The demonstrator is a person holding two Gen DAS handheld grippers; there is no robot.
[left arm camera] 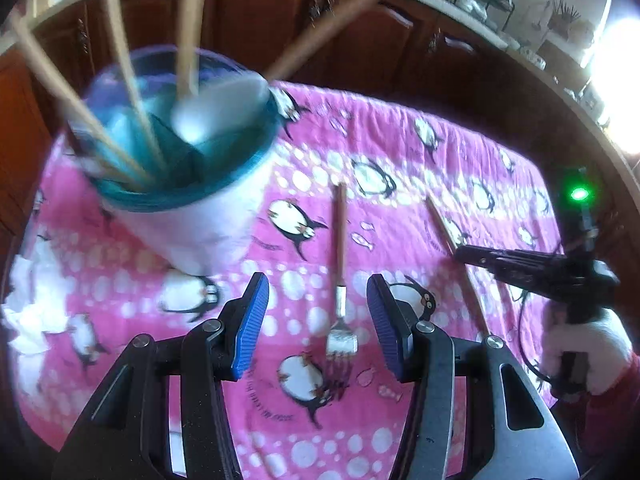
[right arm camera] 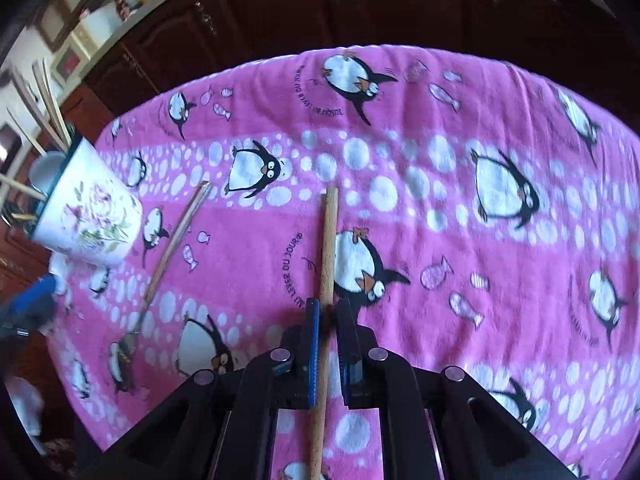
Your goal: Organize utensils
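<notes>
A fork with a wooden handle lies on the pink penguin blanket, tines toward me. My left gripper hovers over it, open, its blue pads either side of the fork's neck and not touching it. To the left stands a white floral cup with a teal rim, holding several wooden utensils and a white spoon. My right gripper is shut on a long wooden stick that rests on the blanket. The right wrist view also shows the fork and the cup at its left.
A crumpled white tissue lies at the blanket's left edge. Dark wooden cabinets run behind the table under a cluttered counter. A gloved hand holds the right gripper at the right side.
</notes>
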